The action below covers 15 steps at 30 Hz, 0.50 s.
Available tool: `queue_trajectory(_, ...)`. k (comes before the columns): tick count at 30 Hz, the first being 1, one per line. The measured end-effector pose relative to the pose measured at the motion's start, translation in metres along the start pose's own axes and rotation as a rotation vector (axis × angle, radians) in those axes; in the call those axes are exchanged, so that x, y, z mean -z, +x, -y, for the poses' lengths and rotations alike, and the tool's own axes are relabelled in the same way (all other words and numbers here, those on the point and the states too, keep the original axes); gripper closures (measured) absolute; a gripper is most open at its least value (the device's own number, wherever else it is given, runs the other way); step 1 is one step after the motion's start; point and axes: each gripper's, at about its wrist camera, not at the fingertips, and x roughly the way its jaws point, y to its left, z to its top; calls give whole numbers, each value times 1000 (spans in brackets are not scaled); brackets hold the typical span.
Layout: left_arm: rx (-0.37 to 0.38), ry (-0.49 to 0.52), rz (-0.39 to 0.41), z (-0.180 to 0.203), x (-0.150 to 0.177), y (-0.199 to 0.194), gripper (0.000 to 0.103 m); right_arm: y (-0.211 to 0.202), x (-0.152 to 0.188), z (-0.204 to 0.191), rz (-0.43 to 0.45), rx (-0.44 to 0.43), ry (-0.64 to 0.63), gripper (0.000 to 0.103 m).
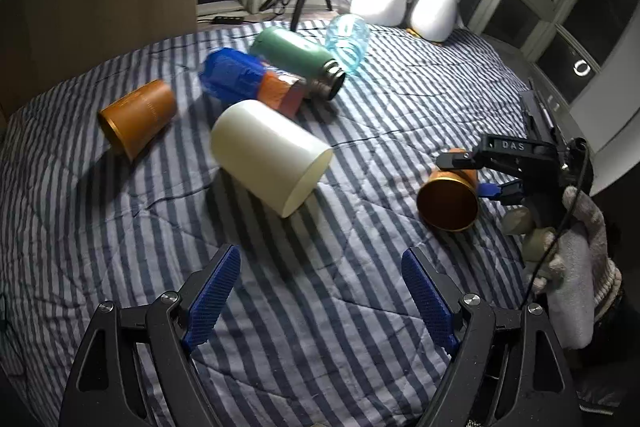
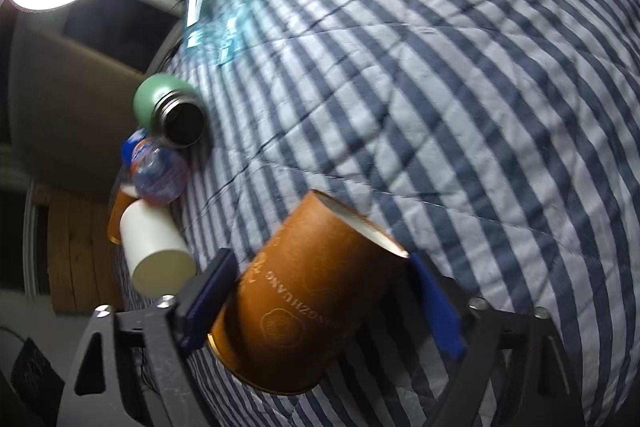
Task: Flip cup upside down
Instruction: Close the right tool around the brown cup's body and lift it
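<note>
While the right gripper pinches the tilted orange cup above the striped quilt, the left gripper hovers spread, empty.

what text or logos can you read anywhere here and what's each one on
"DAS": on the black body of the right tool.
"...NGZHUANG": partial print, upside down, on the brown cup held in that tool, above a round emblem; the start is hidden.
Faint print on the other brown cup: too blurred to read.
</note>
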Motion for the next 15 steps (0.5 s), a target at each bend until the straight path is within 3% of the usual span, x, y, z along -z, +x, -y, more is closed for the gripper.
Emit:
queue_trajectory(6, -16, -32, 32, -4, 13, -3, 18, -5, 10, -41, 113, 50, -261, 36)
queue_trajectory(11, -31, -42, 58, -3, 28, -2, 18, -7, 27, -75, 325, 169, -531, 42)
queue_trajectory(15, -34, -53, 65, -1, 38, -1, 18, -2, 51, -81, 422, 219, -700, 42)
